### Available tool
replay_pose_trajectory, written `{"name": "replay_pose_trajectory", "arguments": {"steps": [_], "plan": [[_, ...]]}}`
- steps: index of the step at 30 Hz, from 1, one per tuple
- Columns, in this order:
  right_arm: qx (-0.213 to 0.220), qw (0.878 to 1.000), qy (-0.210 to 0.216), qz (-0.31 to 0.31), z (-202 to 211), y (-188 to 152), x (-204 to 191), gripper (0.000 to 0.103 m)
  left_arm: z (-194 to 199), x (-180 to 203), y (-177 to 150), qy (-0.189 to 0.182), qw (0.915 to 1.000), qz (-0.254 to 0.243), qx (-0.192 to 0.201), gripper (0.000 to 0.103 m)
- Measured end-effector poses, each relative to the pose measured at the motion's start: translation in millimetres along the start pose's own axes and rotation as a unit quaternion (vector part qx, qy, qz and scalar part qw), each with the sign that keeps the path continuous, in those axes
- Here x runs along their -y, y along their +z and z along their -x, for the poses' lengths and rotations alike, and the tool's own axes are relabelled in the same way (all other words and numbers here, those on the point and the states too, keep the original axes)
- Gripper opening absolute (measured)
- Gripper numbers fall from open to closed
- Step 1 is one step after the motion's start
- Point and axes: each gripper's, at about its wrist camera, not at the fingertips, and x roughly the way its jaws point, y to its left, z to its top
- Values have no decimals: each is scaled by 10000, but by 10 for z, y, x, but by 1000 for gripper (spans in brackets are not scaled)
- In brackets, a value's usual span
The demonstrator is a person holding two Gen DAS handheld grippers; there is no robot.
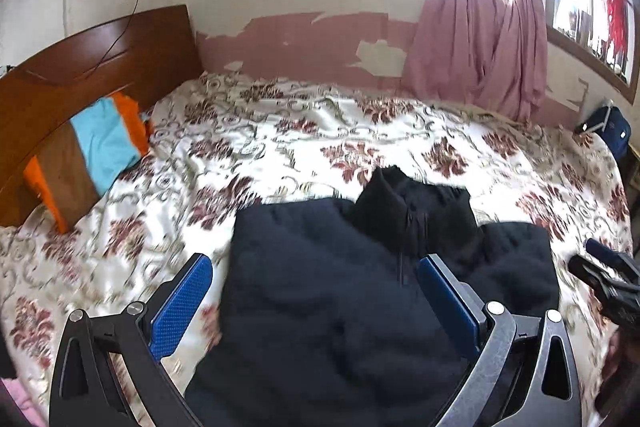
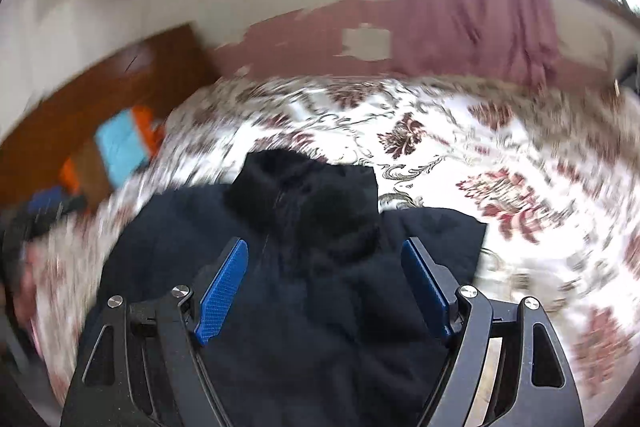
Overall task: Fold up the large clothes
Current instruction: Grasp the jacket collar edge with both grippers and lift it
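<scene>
**A:** Your dark jacket (image 1: pixel 360 287) lies flat on the floral bedspread (image 1: pixel 280 131), collar away from you, so both sides are free to fold inward.

**B:** And my claws?

**A:** Your left gripper (image 1: pixel 316 307) hangs above the jacket's left half, jaws spread wide with nothing between the pads; your right gripper (image 2: pixel 324 291) sits over the collar area, equally agape and empty (its view is badly smeared).

**B:** Anything nearby to mind?

**A:** Only the striped pillow (image 1: pixel 92 151) against the headboard (image 1: pixel 80 67), well apart. I'd judge folding isn't finished.
</scene>
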Motion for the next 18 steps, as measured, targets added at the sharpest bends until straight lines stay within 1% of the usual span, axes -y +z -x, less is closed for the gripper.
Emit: {"name": "replay_pose_trajectory", "arguments": {"steps": [3, 7, 9, 11, 13, 15, 18], "plan": [[89, 9985, -90, -539, -529, 86, 62, 74, -328, 65, 65, -59, 9999, -127, 59, 103], [284, 9957, -134, -873, -1093, 177, 116, 74, -784, 133, 113, -50, 9991, -368, 209, 103], [258, 9931, -167, -1129, -1330, 164, 164, 73, -981, 149, 130, -50, 9992, -350, 205, 103], [244, 9891, -40, -1450, -1561, 139, 274, 73, -1130, 163, 161, -59, 9995, -272, 143, 103], [157, 9875, 22, -1567, -1748, 82, 340, 73, -1250, 178, 181, -137, 9996, -192, 155, 103], [204, 9878, 106, -1538, -1892, 19, 387, 73, -1326, 217, 199, -148, 9995, -197, 215, 103], [319, 9920, 114, -1218, -2022, 2, 379, 73, -1503, 331, 242, -51, 9987, -288, 420, 103]]}}
